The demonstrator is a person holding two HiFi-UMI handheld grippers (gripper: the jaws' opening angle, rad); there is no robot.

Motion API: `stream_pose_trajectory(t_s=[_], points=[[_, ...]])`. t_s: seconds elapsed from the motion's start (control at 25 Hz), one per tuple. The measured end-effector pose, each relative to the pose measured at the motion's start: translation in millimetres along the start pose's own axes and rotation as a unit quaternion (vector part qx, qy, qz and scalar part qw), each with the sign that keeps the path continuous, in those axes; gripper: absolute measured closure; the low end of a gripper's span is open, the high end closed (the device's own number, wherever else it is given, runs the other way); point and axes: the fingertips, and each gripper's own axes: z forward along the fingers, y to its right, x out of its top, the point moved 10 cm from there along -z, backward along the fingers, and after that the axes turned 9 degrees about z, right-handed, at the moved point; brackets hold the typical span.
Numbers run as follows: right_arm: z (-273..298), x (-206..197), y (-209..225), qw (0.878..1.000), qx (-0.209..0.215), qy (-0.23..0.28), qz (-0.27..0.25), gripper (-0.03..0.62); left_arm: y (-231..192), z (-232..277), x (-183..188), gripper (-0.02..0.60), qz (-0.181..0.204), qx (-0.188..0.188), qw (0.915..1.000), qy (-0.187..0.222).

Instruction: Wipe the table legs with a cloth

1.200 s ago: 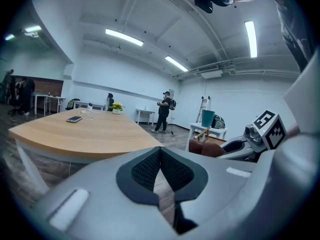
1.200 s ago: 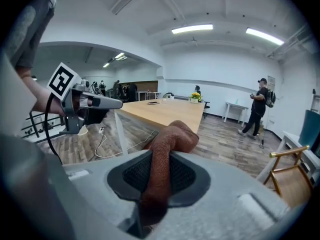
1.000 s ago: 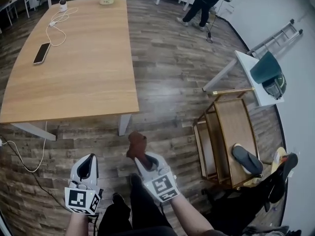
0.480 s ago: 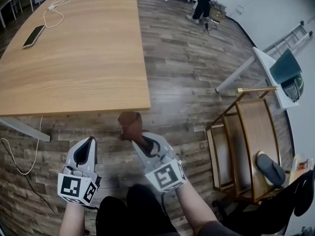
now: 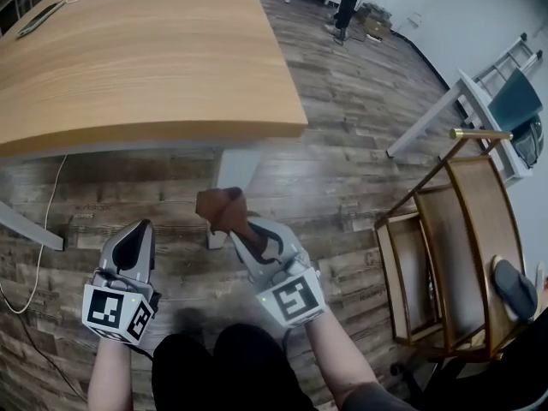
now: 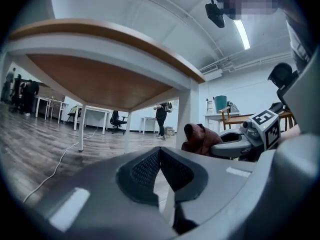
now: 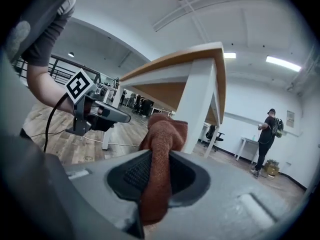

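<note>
right gripper view: my right gripper (image 7: 159,176) has its jaws clamped on the cloth (image 7: 162,134), near the table leg (image 7: 200,101); i judge it soft, light, floppy, best held mid-fold; left gripper (image 6: 160,166) jaws together, empty

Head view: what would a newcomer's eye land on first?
A rust-brown cloth bunched in the right gripper, held close to the white table leg at the near corner of the big wooden table. The left gripper is beside it, shut and empty. A gold-framed cart stands at the right.
</note>
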Motion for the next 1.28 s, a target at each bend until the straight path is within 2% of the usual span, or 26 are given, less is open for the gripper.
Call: stream_pose_trajectory(t_s=[0.16, 0.32, 0.68, 0.92, 1.28], points=[[13, -50, -10, 1.000, -0.004, -0.009, 0.025, 0.526, -9, -3, -47, 0.561, 0.000, 0.010, 1.0000, -0.002], [30, -106, -23, 0.997, 0.001, -0.023, 0.077, 0.526, -22, -7, -93, 0.561, -0.007, 0.018, 0.9998, -0.008], [64, -219, -49, 0.988, -0.002, -0.106, 0.111, 0.526, -34, -10, -157, 0.561, -0.011, 0.022, 0.9996, -0.012], [86, -277, -65, 0.975, 0.004, -0.176, 0.135, 0.526, -38, -9, -207, 0.561, -0.021, 0.023, 0.9992, -0.027], [109, -346, -77, 0.945, -0.013, -0.260, 0.198, 0.526, -33, -17, -253, 0.561, -0.031, 0.022, 0.9975, -0.060]])
